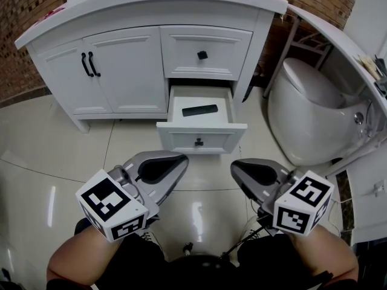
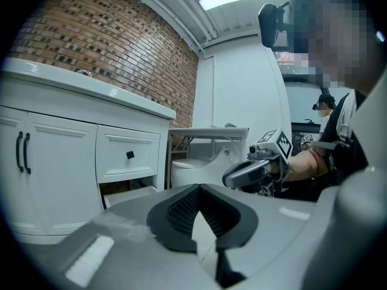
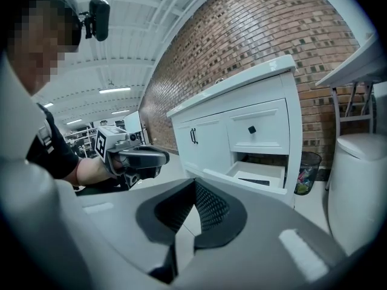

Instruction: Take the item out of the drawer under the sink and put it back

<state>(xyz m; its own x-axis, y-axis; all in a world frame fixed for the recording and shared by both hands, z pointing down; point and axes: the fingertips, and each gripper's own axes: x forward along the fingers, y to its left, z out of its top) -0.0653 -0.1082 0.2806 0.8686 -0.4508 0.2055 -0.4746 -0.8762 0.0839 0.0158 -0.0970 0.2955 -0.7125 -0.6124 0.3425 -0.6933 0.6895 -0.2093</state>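
Observation:
The lower drawer (image 1: 201, 139) of the white vanity (image 1: 121, 71) stands pulled open. A flat black item (image 1: 200, 110) lies inside it on the drawer floor, and it also shows in the right gripper view as a dark strip (image 3: 259, 180). My left gripper (image 1: 180, 160) is held low in front of the drawer, shut with nothing in it. My right gripper (image 1: 237, 167) hangs beside it at the same height, likewise shut and empty. Both are well short of the drawer front. Each gripper's own view shows its jaws met at the tip (image 2: 198, 187) (image 3: 193, 183).
The upper drawer (image 1: 202, 55) with a black knob is closed, as are the two cabinet doors (image 1: 89, 64). A white toilet (image 1: 314, 119) stands right of the vanity, with a mesh waste bin (image 3: 308, 171) between them. A white table edge (image 1: 338, 38) runs above the toilet. The floor is glossy tile.

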